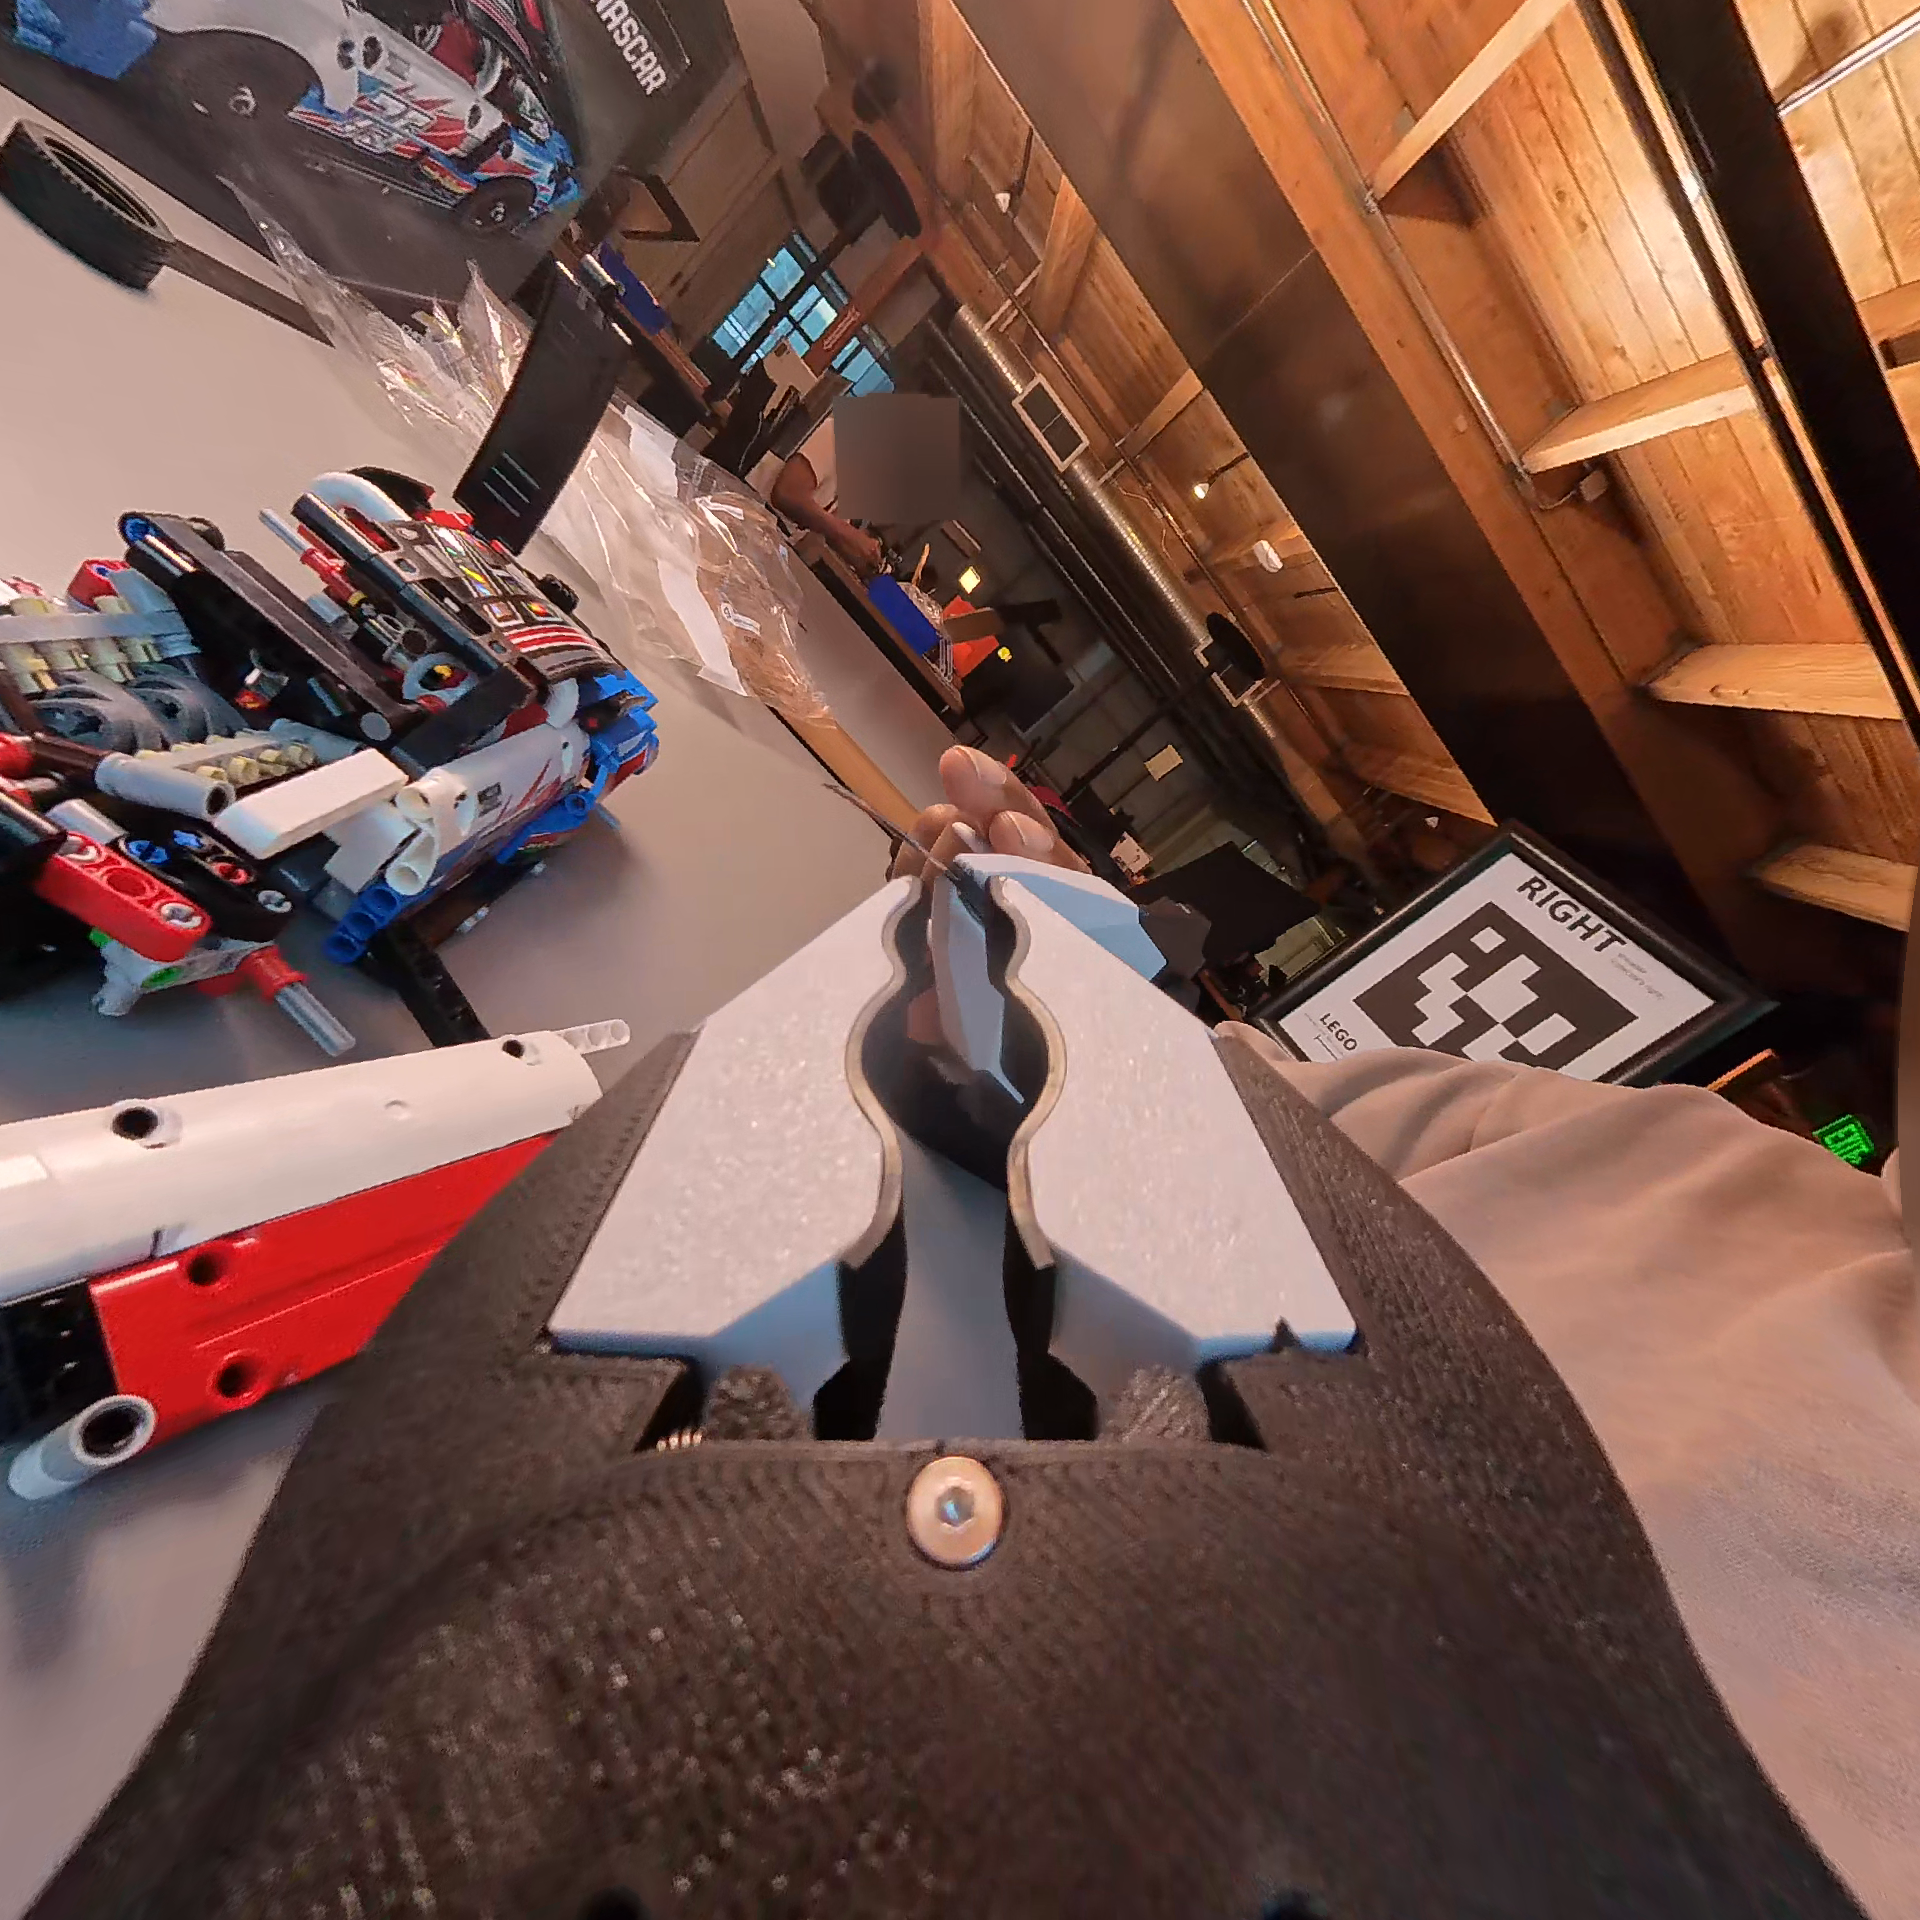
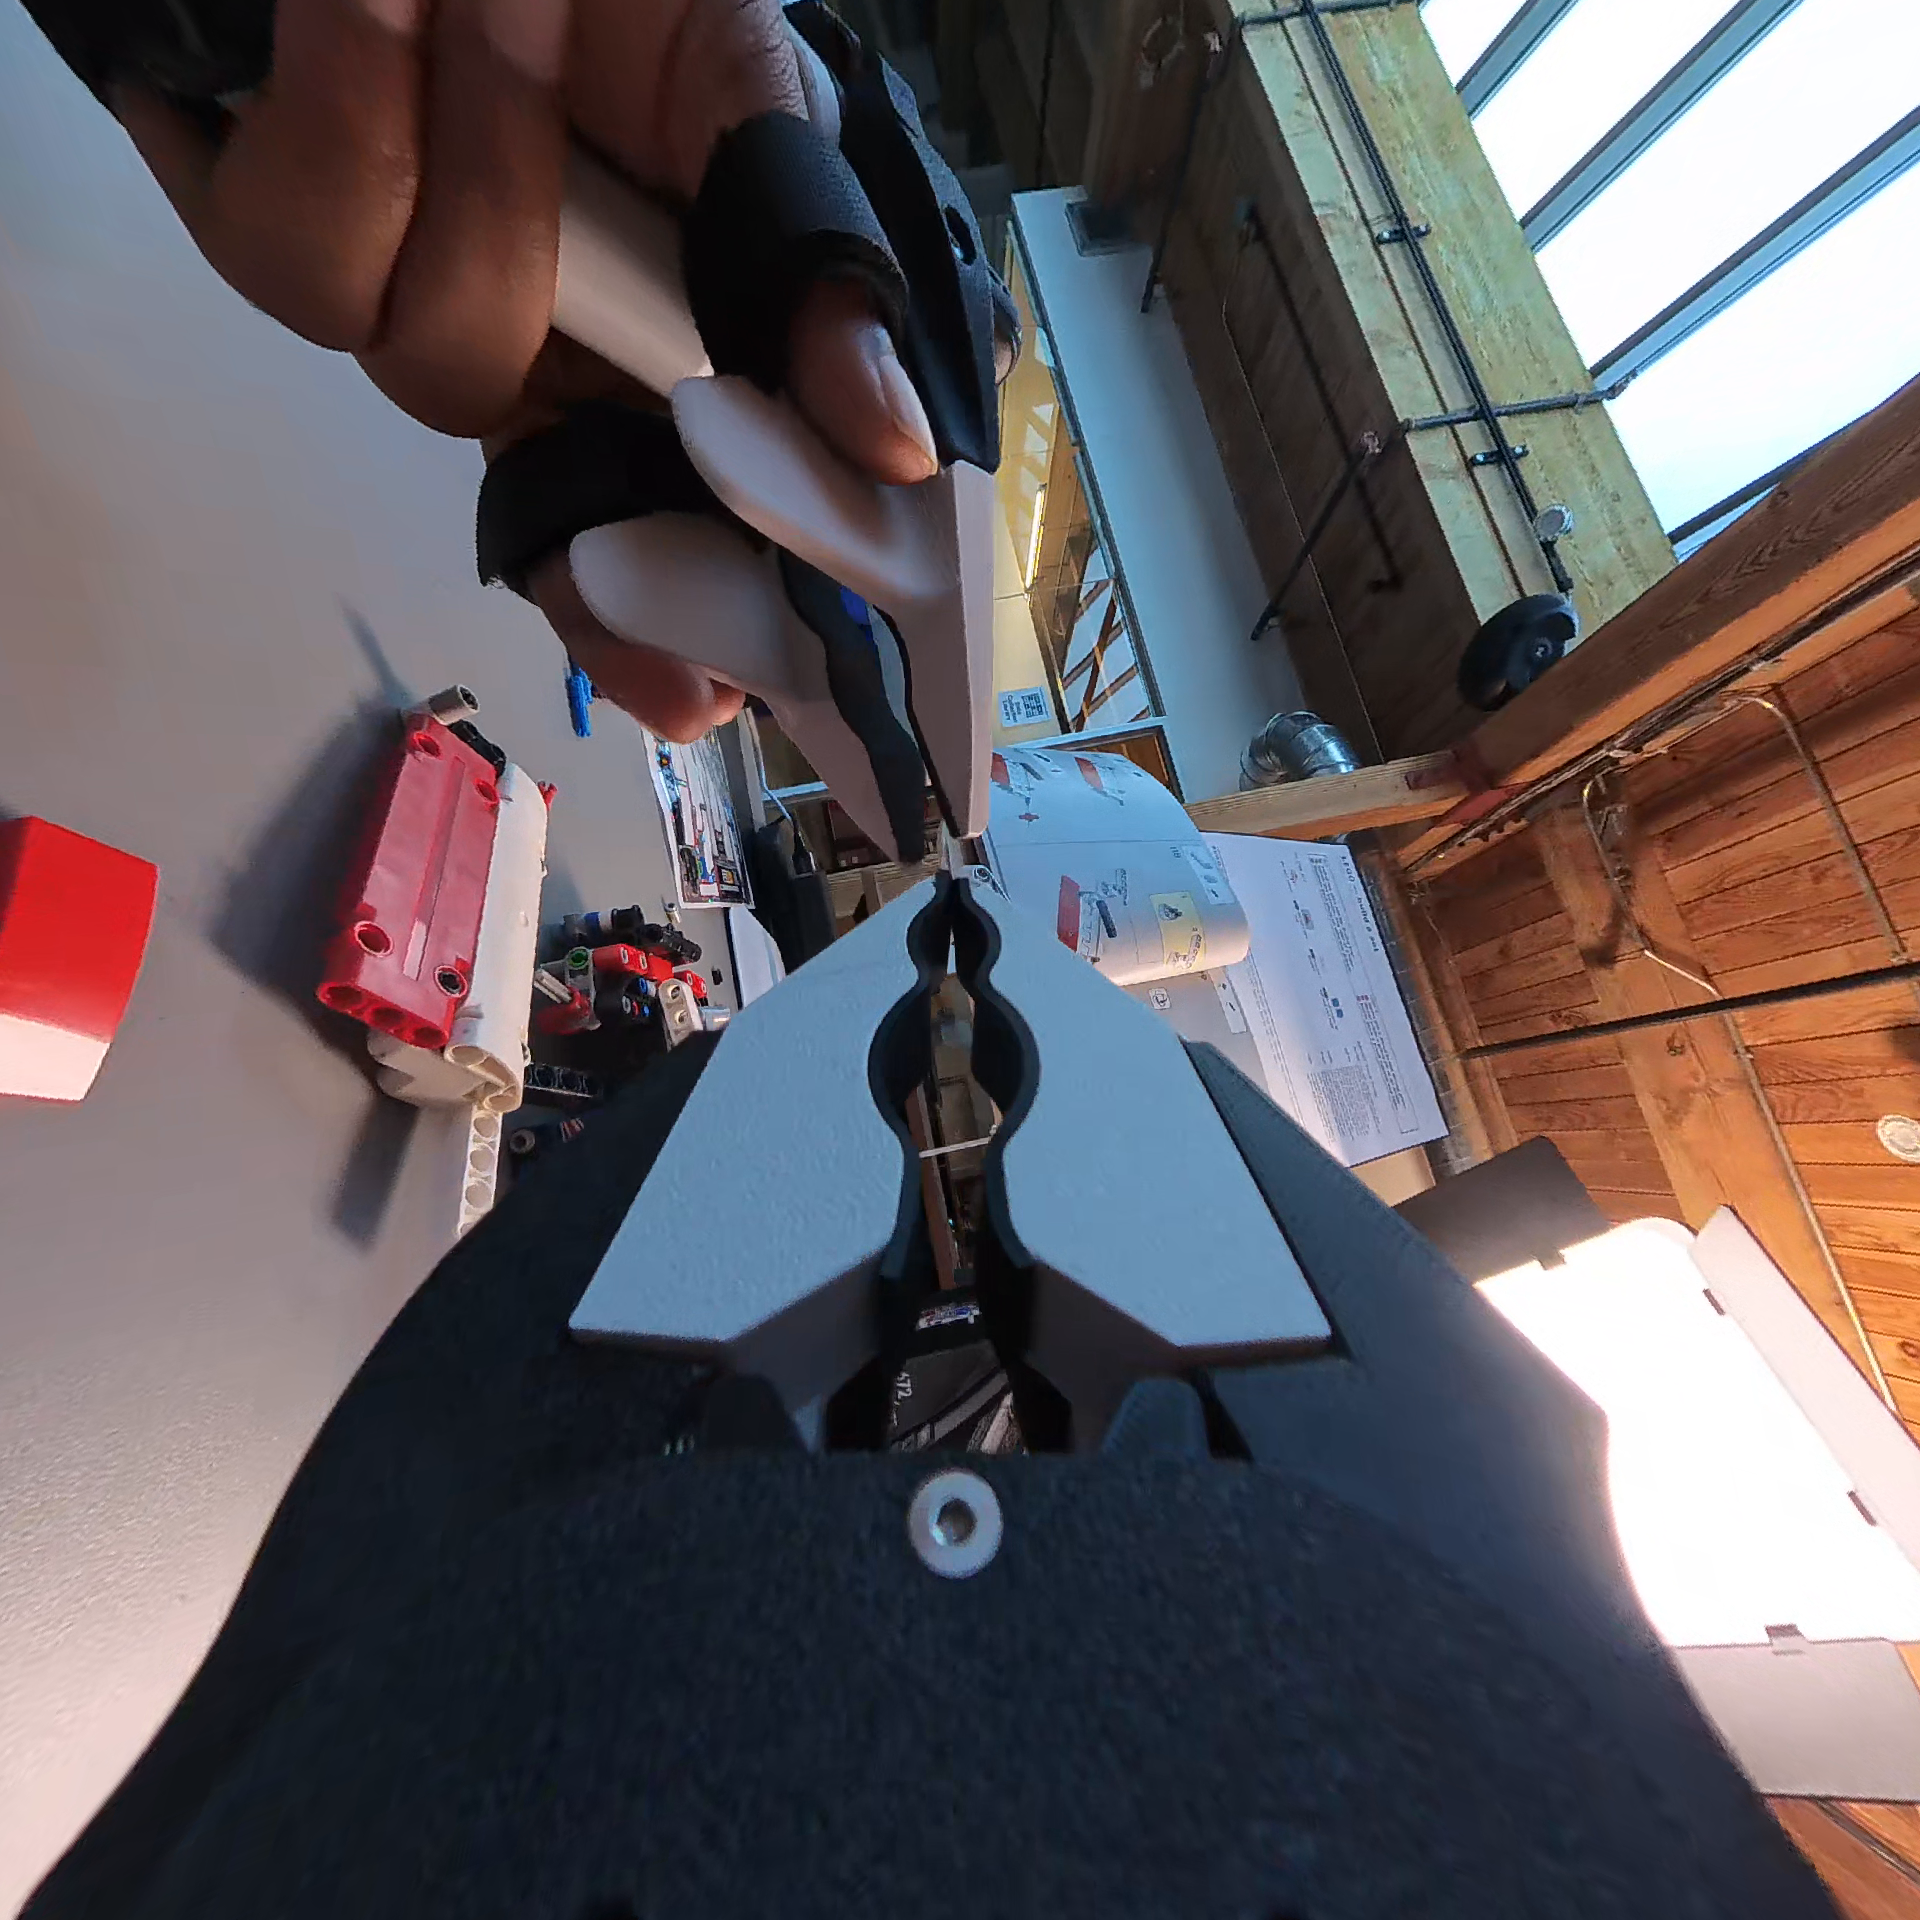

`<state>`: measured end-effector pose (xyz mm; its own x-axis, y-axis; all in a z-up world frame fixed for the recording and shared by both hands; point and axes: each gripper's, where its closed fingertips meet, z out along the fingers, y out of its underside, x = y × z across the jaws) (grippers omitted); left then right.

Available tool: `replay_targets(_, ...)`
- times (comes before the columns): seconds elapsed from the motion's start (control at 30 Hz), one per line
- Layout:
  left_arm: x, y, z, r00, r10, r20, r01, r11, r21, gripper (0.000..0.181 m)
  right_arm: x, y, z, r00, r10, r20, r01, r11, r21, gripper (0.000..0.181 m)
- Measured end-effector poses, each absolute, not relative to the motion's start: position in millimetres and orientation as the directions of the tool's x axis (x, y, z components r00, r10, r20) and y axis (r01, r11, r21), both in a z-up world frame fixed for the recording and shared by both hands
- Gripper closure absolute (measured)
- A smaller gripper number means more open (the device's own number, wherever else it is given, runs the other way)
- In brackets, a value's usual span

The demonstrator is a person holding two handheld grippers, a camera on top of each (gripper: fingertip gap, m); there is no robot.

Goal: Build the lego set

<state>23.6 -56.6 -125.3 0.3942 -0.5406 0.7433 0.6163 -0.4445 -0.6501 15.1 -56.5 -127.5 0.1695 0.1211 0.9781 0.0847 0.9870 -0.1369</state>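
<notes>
My left gripper [image 1: 951,883] and right gripper [image 2: 951,883] meet tip to tip in the air above the grey table [image 1: 675,894]. Both are shut on a thin sheet [image 1: 883,821], probably a sticker sheet, seen edge-on. In the right wrist view the left gripper [image 2: 951,831] comes in from above in a hand, and a printed bit of the sheet [image 2: 940,1320] shows in the gap between my fingers. The right gripper's fingers [image 1: 1081,909] show beyond my left tips. A part-built Lego car [image 1: 343,707] and a red and white panel assembly [image 1: 260,1226] lie on the table.
The panel assembly [image 2: 436,904] lies next to loose pieces [image 2: 623,977] and a red and white block [image 2: 62,935]. An open instruction booklet [image 2: 1122,883] lies beyond. The set's box [image 1: 364,104], a black tyre [image 1: 83,208] and plastic bags [image 1: 675,561] lie farther off. Both grippers' tips are close together, under 4 cm apart.
</notes>
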Motion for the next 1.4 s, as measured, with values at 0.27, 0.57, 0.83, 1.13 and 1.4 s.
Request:
replay_targets(0.27,22.3,-55.0,-127.4,0.399,-0.530,0.748,0.622,-0.443,-0.646,0.179,14.5,-59.5,-130.5,0.162,0.109,0.981,0.083,0.989,-0.124,0.181)
replay_targets(0.57,22.8,-54.8,-128.2,0.417,-0.530,0.739,0.611,-0.438,-0.659,0.181,13.8,-59.6,-132.5,0.158,0.107,0.982,0.089,0.989,-0.122,0.181)
replay_targets(0.83,23.1,-54.9,-128.2,0.416,-0.532,0.737,0.611,-0.437,-0.660,0.181,13.6,-59.7,-133.0,0.157,0.113,0.981,0.091,0.988,-0.128,0.181)
replay_targets(1.13,23.5,-55.1,-128.4,0.414,-0.534,0.737,0.612,-0.437,-0.660,0.181,14.1,-60.8,-134.1,0.154,0.118,0.981,0.090,0.987,-0.133,0.181)
replay_targets(1.4,24.0,-55.5,-128.3,0.407,-0.537,0.739,0.612,-0.440,-0.657,0.181,14.9,-60.8,-134.5,0.151,0.124,0.981,0.090,0.986,-0.139,0.181)
